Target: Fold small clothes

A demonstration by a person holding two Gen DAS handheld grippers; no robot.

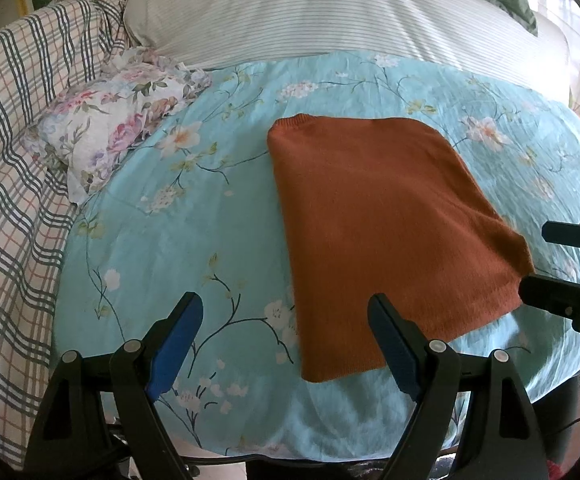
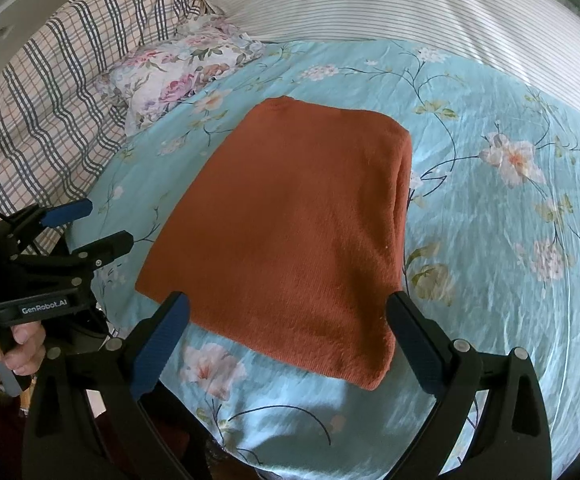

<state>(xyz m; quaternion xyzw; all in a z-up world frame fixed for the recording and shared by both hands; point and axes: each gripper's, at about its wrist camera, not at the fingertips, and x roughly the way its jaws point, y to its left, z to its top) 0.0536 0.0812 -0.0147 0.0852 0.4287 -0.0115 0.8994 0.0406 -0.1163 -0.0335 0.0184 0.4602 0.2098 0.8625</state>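
A rust-orange knit garment [image 1: 382,236] lies folded into a flat rectangle on the light blue floral sheet [image 1: 161,232]; in the right wrist view it [image 2: 294,236] fills the middle. My left gripper [image 1: 285,312] is open and empty, hovering over the garment's near left corner. My right gripper [image 2: 287,312] is open and empty, above the garment's near edge. The right gripper also shows in the left wrist view [image 1: 538,262] at the garment's right corner, and the left gripper in the right wrist view [image 2: 107,226], left of the garment.
A floral pillow [image 1: 109,128] lies at the left rear. A plaid blanket [image 1: 13,184] covers the left side. A white striped duvet [image 1: 330,12] lies behind. The bed's front edge is just below my grippers.
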